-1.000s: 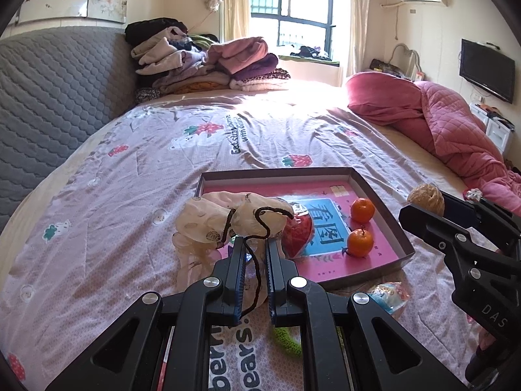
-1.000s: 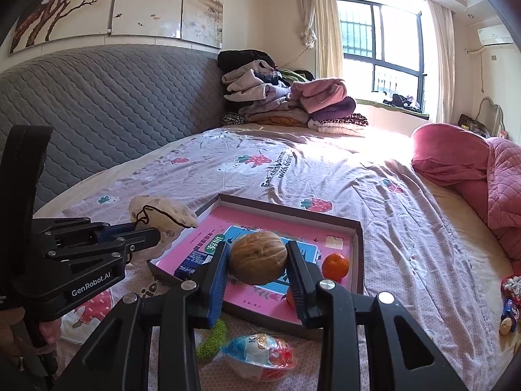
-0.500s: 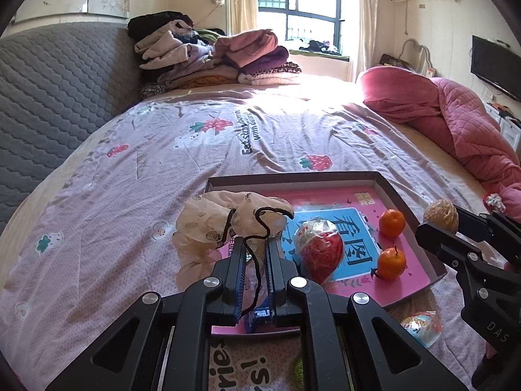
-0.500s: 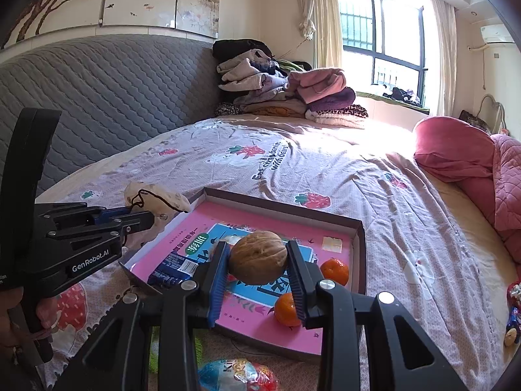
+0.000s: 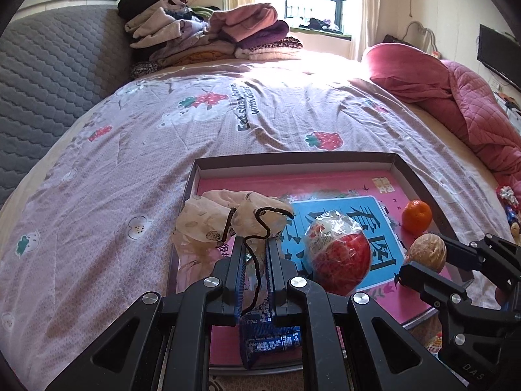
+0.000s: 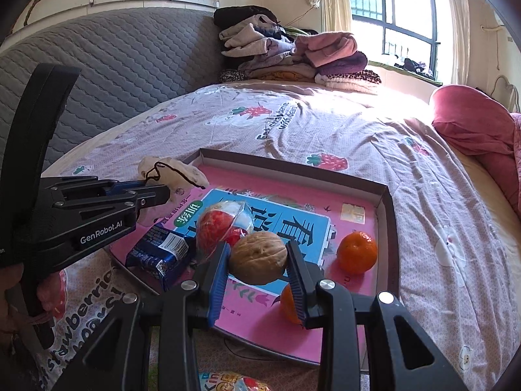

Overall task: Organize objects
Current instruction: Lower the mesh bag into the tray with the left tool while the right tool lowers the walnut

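Observation:
A shallow pink box lid lies on the bed. It holds a red wrapped ball, two oranges and a blue snack packet. My left gripper is shut on a cream drawstring pouch, held above the lid's left side. My right gripper is shut on a walnut, held just above the lid near its front right part.
Folded clothes are piled at the far end of the bed. A pink quilt lies at the right. A grey padded headboard runs along the left. A wrapped snack lies on the bed in front of the lid.
Both grippers have moved forward over the lid. The pouch now hangs over the lid's left side and the walnut is lower, close above the lid. Both grips are unchanged.

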Demonstrator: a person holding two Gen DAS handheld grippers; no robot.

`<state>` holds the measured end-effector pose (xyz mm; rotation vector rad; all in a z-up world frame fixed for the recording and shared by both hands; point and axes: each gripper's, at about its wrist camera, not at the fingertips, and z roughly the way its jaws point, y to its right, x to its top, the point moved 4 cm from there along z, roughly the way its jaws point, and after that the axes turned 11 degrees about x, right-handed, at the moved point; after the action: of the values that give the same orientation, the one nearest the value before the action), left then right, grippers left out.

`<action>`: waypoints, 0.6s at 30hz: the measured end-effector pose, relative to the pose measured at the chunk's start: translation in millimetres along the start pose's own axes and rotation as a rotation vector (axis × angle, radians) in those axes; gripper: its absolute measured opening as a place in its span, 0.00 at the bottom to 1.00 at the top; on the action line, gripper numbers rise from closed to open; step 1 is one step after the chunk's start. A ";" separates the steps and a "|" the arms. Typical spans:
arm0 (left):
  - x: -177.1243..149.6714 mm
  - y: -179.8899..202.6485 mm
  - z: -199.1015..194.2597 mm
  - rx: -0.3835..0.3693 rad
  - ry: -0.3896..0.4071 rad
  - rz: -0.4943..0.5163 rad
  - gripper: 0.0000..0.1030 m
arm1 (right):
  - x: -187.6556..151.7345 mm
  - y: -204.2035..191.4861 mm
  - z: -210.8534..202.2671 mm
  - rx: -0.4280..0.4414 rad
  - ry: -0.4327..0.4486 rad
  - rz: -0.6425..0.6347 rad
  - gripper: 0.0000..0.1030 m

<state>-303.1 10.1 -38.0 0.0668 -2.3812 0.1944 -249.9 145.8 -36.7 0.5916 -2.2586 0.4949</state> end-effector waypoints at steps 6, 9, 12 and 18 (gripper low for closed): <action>-3.0 0.7 17.2 -0.003 -0.050 -0.007 0.11 | -7.3 6.5 13.9 0.008 -0.048 0.020 0.34; -4.9 1.6 23.6 -0.010 -0.072 -0.004 0.11 | -10.0 7.9 19.6 0.005 -0.068 0.026 0.34; -7.8 3.4 27.6 -0.008 -0.084 0.003 0.11 | -10.5 5.8 21.0 0.002 -0.072 0.012 0.34; -12.3 5.1 31.1 -0.026 -0.108 0.007 0.15 | -10.8 1.9 23.2 -0.017 -0.086 -0.020 0.34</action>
<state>-315.7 10.2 -69.5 0.0585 -2.4912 0.1667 -257.2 138.4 -60.1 0.6380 -2.3333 0.4480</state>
